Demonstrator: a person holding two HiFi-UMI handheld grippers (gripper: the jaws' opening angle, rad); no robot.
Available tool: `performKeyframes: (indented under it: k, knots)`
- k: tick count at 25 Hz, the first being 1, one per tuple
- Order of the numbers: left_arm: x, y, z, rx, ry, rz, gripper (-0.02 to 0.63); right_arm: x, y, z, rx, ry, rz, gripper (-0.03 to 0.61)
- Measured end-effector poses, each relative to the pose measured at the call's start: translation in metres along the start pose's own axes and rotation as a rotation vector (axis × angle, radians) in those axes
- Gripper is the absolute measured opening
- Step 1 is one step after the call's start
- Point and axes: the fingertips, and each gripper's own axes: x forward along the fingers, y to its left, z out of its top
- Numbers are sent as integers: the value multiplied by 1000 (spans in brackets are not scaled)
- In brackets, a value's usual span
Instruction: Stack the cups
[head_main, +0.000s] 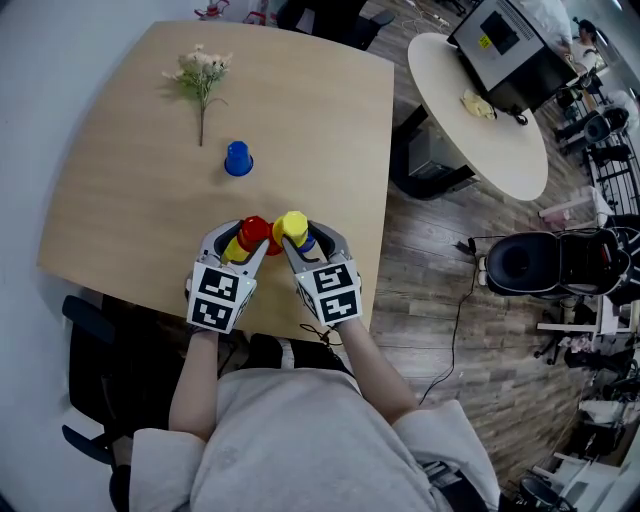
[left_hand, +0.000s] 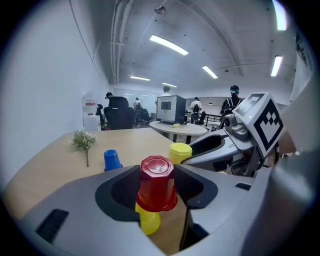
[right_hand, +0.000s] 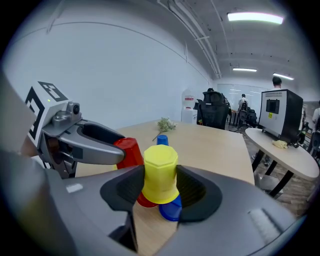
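- One light wooden desk (head_main: 120, 200) with rounded corners, the largest thing in the head view.
- One round white table (head_main: 500, 150) off the desk's far right corner, apart from it.
- Two hand-held grey grippers, side by side over the desk's near edge, each with a cube of square markers at its back.
- Left gripper (left_hand: 156, 190): jaws pinching one red plastic cup (left_hand: 157, 182), turned base up, pads against both its sides.
- Right gripper (right_hand: 161, 187): jaws pinching one yellow plastic cup (right_hand: 160, 175), also base up, gripped on both sides.
- One dried flower sprig (head_main: 203, 75) lying flat near the desk's far edge, well apart from both grippers.
- Five cups counted for certain: one red, two yellow, two blue.
- Second yellow cup (left_hand: 149, 222) poking out beneath the red one's rim, between the left jaws.
- One blue plastic cup (right_hand: 171, 210) poking out beneath the gripped yellow one's rim, between the right jaws.
- Lone blue cup (head_main: 238, 158) standing base up on the bare desk, between sprig and grippers, touching nothing else.
- Sliver of red (right_hand: 143, 200) just beside that lower blue cup; a sixth cup or not, impossible to tell.
- The two gripped stacks just beside each other, near the desk's front edge.
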Motion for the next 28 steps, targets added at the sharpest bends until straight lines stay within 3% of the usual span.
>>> performKeyframes:
  k: [8, 13, 16, 21, 26, 28]
  knots:
    - [-3, -4, -2, 82, -1, 4, 242, -2, 0, 3, 12, -23, 4, 231]
    - [-30, 13, 21, -35, -136, 0, 244, -8, 0, 10, 29, -55, 23, 241]
    - [-44, 52, 37, -87, -212, 71, 225, -14, -3, 15, 55, -85, 27, 241]
    - [-18, 114, 37, -51, -184, 201, 15, -26, -12, 22, 95, -124, 4, 241]
    - [40, 141, 23, -59, -114, 157, 14, -33, -21, 23, 145, -143, -30, 241]
    - [64, 147, 15, -73, -82, 130, 65, -35, -23, 21, 155, -140, -48, 241]
